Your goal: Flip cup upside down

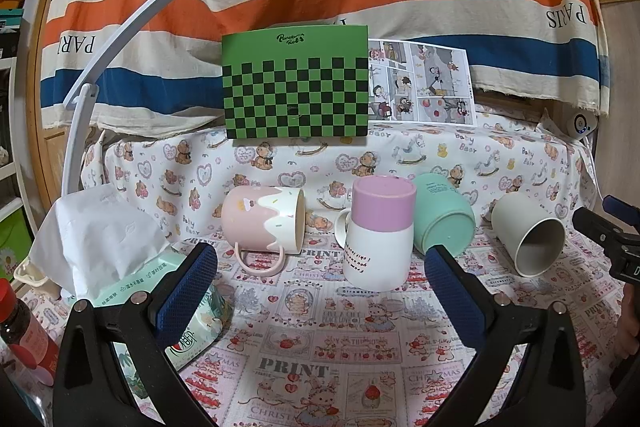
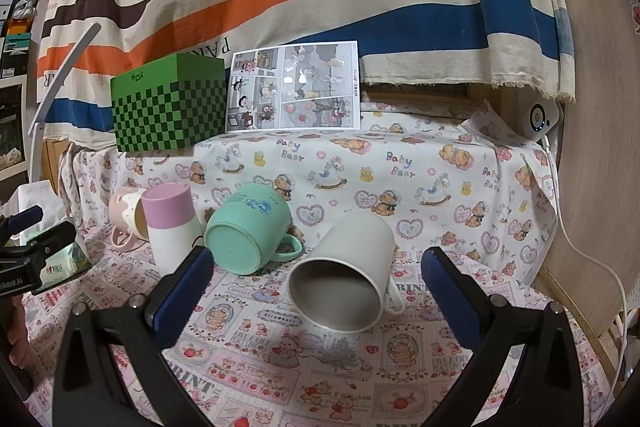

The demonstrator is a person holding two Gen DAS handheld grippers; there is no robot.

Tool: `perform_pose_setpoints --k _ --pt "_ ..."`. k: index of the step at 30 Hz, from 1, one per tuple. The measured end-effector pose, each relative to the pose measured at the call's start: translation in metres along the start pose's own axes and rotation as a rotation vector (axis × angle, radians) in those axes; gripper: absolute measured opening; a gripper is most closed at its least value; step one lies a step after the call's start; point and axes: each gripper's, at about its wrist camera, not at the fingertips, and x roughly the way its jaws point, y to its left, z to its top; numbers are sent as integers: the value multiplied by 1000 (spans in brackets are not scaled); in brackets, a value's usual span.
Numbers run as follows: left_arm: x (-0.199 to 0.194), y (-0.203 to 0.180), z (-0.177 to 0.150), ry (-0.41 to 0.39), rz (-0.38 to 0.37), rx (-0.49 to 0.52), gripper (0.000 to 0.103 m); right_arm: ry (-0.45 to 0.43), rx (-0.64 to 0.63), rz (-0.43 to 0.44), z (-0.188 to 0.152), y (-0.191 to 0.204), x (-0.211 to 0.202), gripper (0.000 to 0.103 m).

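Several cups sit on the patterned cloth. A purple-and-white cup (image 1: 378,233) (image 2: 172,225) stands upside down. A pink cup (image 1: 262,219) (image 2: 126,213) lies on its side, mouth to the right. A mint cup (image 1: 442,219) (image 2: 248,229) lies on its side, base toward me. A grey-white cup (image 1: 528,233) (image 2: 346,269) lies on its side, mouth toward me. My left gripper (image 1: 320,267) is open and empty, just in front of the purple cup. My right gripper (image 2: 318,269) is open and empty, its fingers either side of the grey-white cup.
A tissue pack (image 1: 120,259) and a red-capped bottle (image 1: 20,331) lie at the left. A green checkered box (image 1: 296,87) (image 2: 170,103) and a comic sheet (image 1: 424,87) (image 2: 296,87) stand at the back. A white lamp arm (image 1: 120,27) curves over the left. A striped cloth hangs behind.
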Motion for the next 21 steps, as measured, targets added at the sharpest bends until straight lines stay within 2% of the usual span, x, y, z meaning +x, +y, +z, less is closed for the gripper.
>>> perform_pose_setpoints --k 21 --pt "0 0 1 0 1 0 103 5 1 -1 1 0 0 103"
